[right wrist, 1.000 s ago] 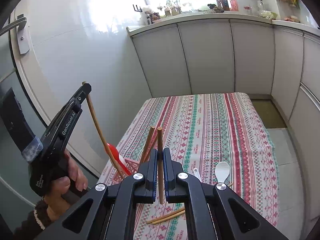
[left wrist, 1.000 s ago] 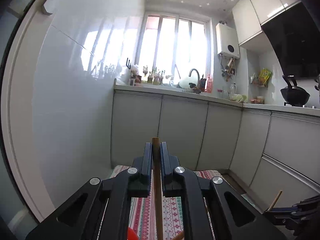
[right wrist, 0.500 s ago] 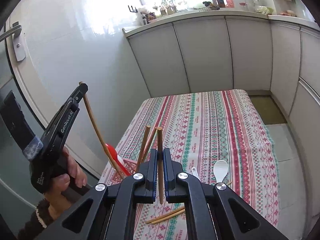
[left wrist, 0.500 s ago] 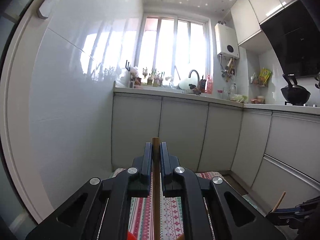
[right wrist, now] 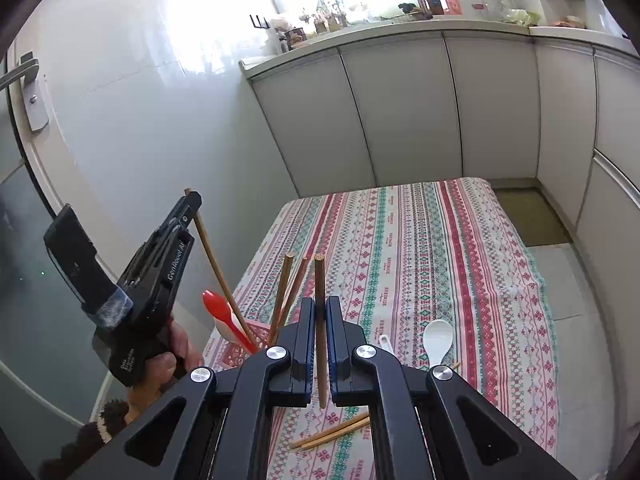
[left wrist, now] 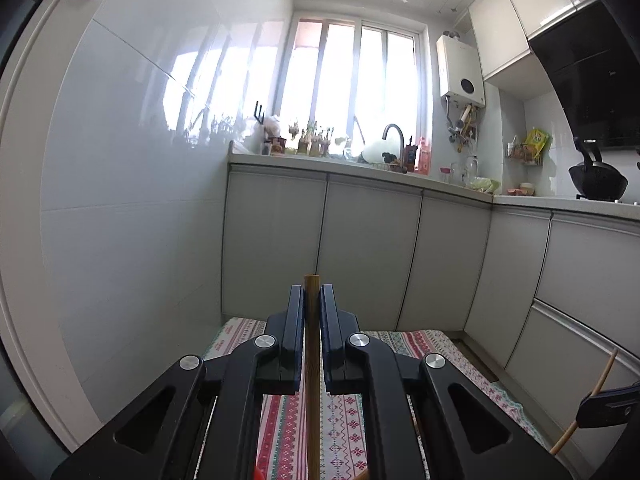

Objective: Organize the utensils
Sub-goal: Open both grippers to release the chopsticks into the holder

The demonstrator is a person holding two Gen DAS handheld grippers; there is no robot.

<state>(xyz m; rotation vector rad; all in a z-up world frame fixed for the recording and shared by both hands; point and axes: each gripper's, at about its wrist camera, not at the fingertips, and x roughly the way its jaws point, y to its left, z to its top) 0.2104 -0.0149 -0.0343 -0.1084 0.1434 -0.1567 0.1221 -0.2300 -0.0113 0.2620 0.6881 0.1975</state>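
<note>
In the left wrist view my left gripper [left wrist: 312,294] is shut on an upright wooden chopstick [left wrist: 313,380]. The right wrist view shows that left gripper [right wrist: 194,200] at the left, its chopstick [right wrist: 216,264] slanting down into a red basket [right wrist: 256,330]. The basket also holds a red spoon [right wrist: 218,304] and two more chopsticks [right wrist: 282,292]. My right gripper [right wrist: 320,308] is shut on another chopstick [right wrist: 320,344], held upright over the striped tablecloth [right wrist: 440,248]. Two chopsticks [right wrist: 332,432] and a white spoon [right wrist: 438,336] lie on the cloth. The right gripper [left wrist: 584,410] shows at the left wrist view's right edge.
A smaller white spoon [right wrist: 386,340] lies beside the big one. A glossy white wall [right wrist: 140,120] runs along the table's left side. Grey cabinets [right wrist: 400,112] with a sink counter stand behind the table. A hand [right wrist: 176,356] grips the left tool.
The left gripper has sunk with its chopstick, whose lower end now reaches into the red basket. The right gripper has held still with its chopstick.
</note>
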